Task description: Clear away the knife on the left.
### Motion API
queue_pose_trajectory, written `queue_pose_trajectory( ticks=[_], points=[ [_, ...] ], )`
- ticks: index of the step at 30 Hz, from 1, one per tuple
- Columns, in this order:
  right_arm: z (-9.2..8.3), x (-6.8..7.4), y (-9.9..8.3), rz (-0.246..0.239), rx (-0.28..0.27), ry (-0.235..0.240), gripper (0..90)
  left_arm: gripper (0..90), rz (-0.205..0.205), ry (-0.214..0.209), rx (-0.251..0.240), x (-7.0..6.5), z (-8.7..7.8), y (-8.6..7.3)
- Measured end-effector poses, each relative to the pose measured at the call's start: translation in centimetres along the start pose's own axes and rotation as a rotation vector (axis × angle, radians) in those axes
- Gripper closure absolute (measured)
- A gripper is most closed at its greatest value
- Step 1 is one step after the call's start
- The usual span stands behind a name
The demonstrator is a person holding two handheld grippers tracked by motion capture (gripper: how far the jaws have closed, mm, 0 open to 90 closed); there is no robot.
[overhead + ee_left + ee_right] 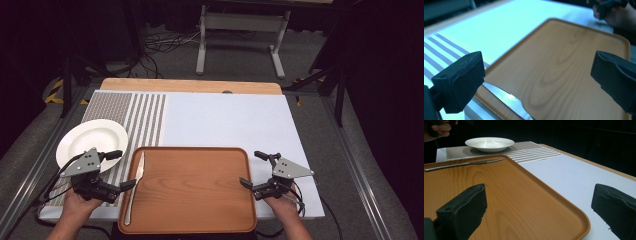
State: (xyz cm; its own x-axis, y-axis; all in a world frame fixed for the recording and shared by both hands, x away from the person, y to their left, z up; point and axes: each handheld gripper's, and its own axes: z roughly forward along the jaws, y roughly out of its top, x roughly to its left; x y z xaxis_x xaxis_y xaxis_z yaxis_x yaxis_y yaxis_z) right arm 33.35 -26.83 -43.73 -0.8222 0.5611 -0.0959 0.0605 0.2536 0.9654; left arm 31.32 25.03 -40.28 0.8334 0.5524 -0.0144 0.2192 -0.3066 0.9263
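Now the left gripper (121, 170) hovers with jaws spread wide and empty just beside the knife (135, 186) lying along the left edge of the wooden tray (200, 192), while the right gripper (252, 169), jaws likewise apart, waits at the tray's right edge.

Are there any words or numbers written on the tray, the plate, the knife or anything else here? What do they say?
None: no words, numbers or labels can be read anywhere.
The wooden tray shows only wood grain.
The white plate is plain.
The knife shows no mark that can be made out.
The placemat has only stripes.
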Motion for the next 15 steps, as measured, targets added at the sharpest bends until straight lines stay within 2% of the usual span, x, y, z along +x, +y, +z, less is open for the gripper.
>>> queue_pose_trajectory(
  ticks=[1, 4, 5, 7, 9, 10, 11, 12, 13, 15],
  points=[
    [0.0, 0.0, 0.0, 0.0, 0.0, 0.0, 0.7, 0.1, 0.0, 0.0, 0.0, 0.0, 0.0, 0.0],
    [0.0, 0.0, 0.0, 0.0, 0.001, 0.0, 0.7, 0.1, -0.02, 0.0, -0.053, 0.3, -0.1, -1.2],
    [0.0, 0.0, 0.0, 0.0, 0.001, 0.0, 0.7, 0.1, -0.02, 0.0, -0.053, 0.3, -0.1, -1.2],
    [0.0, 0.0, 0.0, -0.002, 0.0, 0.0, 0.7, 0.1, -0.031, -0.004, -0.098, 0.5, -0.2, -1.9],
    [-0.1, -0.1, -0.1, -0.002, 0.002, -0.001, 0.7, 0.1, -0.051, -0.009, -0.177, 0.8, -0.2, -3.0],
    [-0.1, -0.1, -0.1, -0.002, 0.002, -0.001, 0.7, 0.1, -0.083, -0.002, -0.247, 1.0, -0.1, -4.1],
    [-0.1, -0.1, -0.1, -0.002, 0.002, -0.001, 0.7, 0.1, -0.083, -0.002, -0.247, 1.0, -0.1, -4.1],
    [-0.1, -0.1, -0.1, 0.0, 0.005, -0.002, 0.7, 0.1, -0.105, -0.012, -0.252, 1.1, -0.1, -4.5],
    [-0.1, -0.1, -0.1, 0.0, 0.003, -0.002, 0.7, 0.1, -0.124, -0.026, -0.243, 1.3, 0.0, -4.8],
    [-0.1, -0.1, -0.1, 0.0, 0.004, -0.002, 0.7, 0.2, -0.127, -0.031, -0.214, 1.5, 0.1, -5.2]
  ],
)
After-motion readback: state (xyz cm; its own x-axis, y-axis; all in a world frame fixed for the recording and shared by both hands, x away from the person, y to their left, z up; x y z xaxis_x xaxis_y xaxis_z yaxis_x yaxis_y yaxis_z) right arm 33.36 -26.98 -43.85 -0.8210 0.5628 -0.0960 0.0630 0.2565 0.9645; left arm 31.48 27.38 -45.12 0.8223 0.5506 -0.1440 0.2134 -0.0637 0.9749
